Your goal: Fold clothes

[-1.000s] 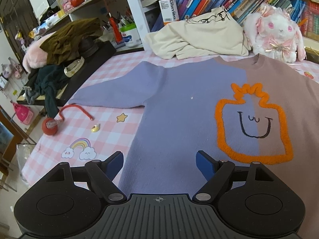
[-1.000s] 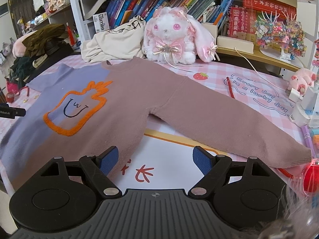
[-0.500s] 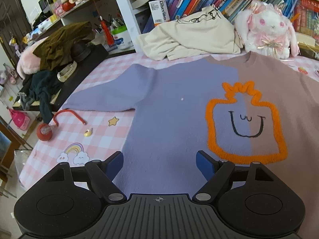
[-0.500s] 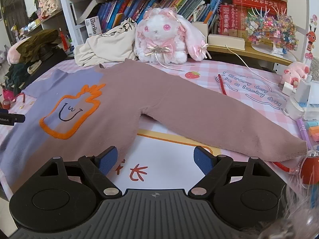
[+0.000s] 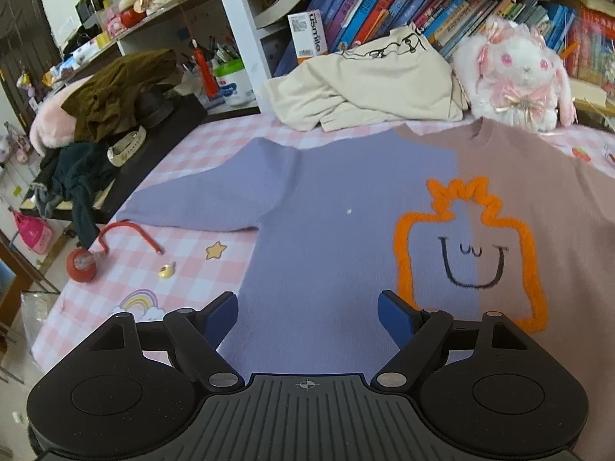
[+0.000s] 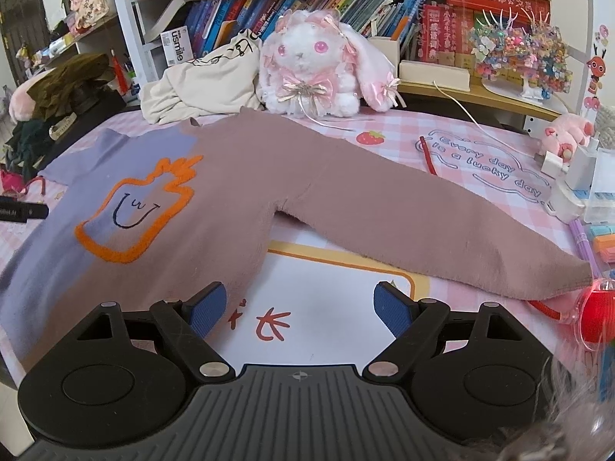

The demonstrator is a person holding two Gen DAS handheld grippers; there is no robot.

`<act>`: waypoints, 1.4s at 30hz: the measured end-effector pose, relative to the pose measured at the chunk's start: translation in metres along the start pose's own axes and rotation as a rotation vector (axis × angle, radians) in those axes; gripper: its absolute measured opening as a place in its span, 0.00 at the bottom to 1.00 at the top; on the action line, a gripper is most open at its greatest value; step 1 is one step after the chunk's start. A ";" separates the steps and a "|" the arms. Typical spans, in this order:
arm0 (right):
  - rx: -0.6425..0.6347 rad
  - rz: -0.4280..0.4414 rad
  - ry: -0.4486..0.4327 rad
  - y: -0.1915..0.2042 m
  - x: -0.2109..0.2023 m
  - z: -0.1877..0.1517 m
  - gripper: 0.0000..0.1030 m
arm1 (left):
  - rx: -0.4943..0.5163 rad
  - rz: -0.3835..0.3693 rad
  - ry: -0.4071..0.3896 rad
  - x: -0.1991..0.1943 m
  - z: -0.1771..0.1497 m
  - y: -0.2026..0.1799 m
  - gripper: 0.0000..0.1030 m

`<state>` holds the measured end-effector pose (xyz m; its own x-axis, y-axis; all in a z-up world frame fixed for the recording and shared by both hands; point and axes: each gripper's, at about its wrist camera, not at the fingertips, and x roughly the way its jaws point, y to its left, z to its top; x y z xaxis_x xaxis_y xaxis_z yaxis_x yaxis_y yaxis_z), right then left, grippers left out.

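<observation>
Left wrist view: my left gripper (image 5: 307, 313) hangs above the near hem of a two-tone sweater (image 5: 346, 230), its blue pads spread wide with nothing between them. The sweater lies flat and face up on a pink checked table (image 5: 184, 242), purple half on the left, brown half on the right, an orange-outlined smiling face (image 5: 471, 253) across the chest. The purple sleeve (image 5: 200, 199) stretches out to the left. A cream garment (image 5: 369, 88) sits heaped behind the collar, next to a plush rabbit (image 5: 519, 77). Compared with a second ago, the sweater sits a little lower and further left in my view, so I have drifted slightly over it; the cloth itself has not moved.

Right wrist view: my right gripper (image 6: 300, 309) is also spread wide and empty, over a white mat just beside the sweater's brown side edge. The brown sleeve (image 6: 442, 226) reaches out to the right, its cuff near a red ball (image 6: 599, 315). This view has shifted only a little.

The sweater is spread open with both sleeves out and no fold in it. I judge both grippers are lining up, with a sleeve the likely thing to take.
</observation>
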<state>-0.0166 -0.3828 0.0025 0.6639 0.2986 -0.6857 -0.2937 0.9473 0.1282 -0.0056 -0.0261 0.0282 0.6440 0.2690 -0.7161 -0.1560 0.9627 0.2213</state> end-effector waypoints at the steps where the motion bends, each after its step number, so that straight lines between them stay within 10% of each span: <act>1: 0.000 -0.004 0.000 0.001 0.000 0.000 0.81 | 0.001 -0.006 -0.003 0.001 0.001 0.000 0.80; 18: -0.002 -0.120 -0.012 0.078 0.015 0.007 0.83 | 0.130 -0.108 -0.064 0.030 -0.001 0.040 0.88; 36: 0.011 -0.209 0.015 0.202 0.037 -0.012 0.85 | 0.059 -0.142 -0.111 0.064 -0.017 0.154 0.90; 42: -0.051 -0.237 0.037 0.231 0.040 -0.011 0.85 | -0.101 -0.155 -0.152 0.082 -0.009 0.205 0.83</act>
<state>-0.0657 -0.1534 -0.0030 0.6931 0.0628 -0.7181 -0.1671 0.9831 -0.0753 0.0085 0.1934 0.0093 0.7706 0.1174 -0.6265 -0.1159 0.9923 0.0434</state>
